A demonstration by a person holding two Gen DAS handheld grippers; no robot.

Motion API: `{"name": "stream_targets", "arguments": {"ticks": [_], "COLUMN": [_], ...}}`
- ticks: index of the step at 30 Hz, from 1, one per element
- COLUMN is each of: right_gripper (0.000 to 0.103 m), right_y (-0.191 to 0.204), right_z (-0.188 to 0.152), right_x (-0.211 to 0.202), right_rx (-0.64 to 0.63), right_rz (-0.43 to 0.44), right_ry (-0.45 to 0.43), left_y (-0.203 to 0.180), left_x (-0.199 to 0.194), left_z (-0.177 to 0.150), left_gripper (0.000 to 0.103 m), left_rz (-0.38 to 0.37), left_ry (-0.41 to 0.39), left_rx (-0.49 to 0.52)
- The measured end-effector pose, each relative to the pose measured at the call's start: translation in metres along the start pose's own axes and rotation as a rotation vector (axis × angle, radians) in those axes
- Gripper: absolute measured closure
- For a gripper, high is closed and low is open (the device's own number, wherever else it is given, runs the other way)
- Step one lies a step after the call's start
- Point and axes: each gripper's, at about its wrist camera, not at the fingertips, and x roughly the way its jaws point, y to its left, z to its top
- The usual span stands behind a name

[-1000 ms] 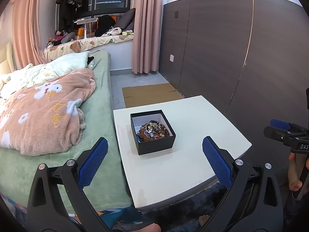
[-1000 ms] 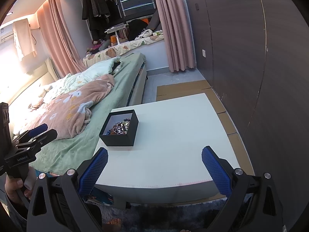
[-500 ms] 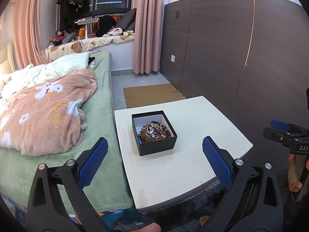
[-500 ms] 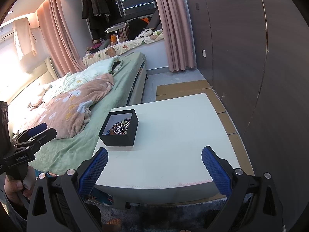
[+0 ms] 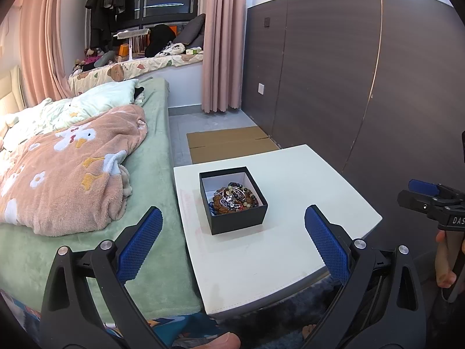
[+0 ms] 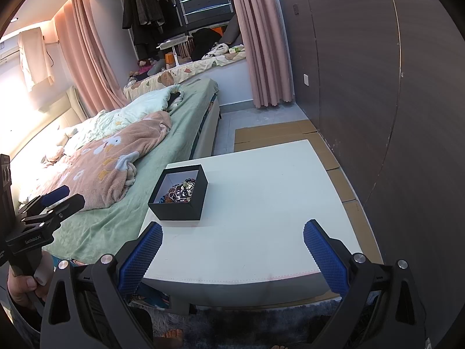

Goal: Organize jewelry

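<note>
A small black open box (image 5: 233, 199) (image 6: 178, 192) stands on the left half of a white table (image 5: 290, 232) (image 6: 261, 212). Inside it lies a tangle of beaded bracelets and jewelry (image 5: 234, 198) (image 6: 181, 192). My left gripper (image 5: 232, 232) is open, held short of the table's near edge, with the box straight ahead between its blue pads. My right gripper (image 6: 232, 245) is open too, over the near edge, the box ahead on its left. Each gripper also shows at the edge of the other's view, the right one (image 5: 427, 196) and the left one (image 6: 55, 200), both held in a hand.
A bed with a green sheet and a peach fleece blanket (image 5: 66, 174) runs along the table's left side. A dark wood-panelled wall (image 5: 363, 87) lines the right. Flattened cardboard (image 5: 229, 142) lies on the floor beyond the table. A grey rug (image 6: 247, 325) and bare toes sit below.
The left wrist view has shifted slightly, so the box and table sit a little further right. The right view is nearly unchanged. Both grippers stay open.
</note>
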Motion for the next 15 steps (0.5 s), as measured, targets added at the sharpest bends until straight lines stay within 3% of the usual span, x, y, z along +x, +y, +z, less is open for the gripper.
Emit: {"name": "stream_targets", "arguments": {"ticks": [15], "right_gripper": [0.008], "right_y": [-0.0005], "right_z": [0.0003], "right_x": [-0.0003], "right_rx": [-0.001], "right_rz": [0.0], "right_ry": [0.0], "left_y": [-0.0017], "left_x": [-0.0004], "left_z": [-0.0008], "left_gripper": [0.005], "left_rz": [0.0], "left_ry": [0.001], "left_rx": [-0.001]}}
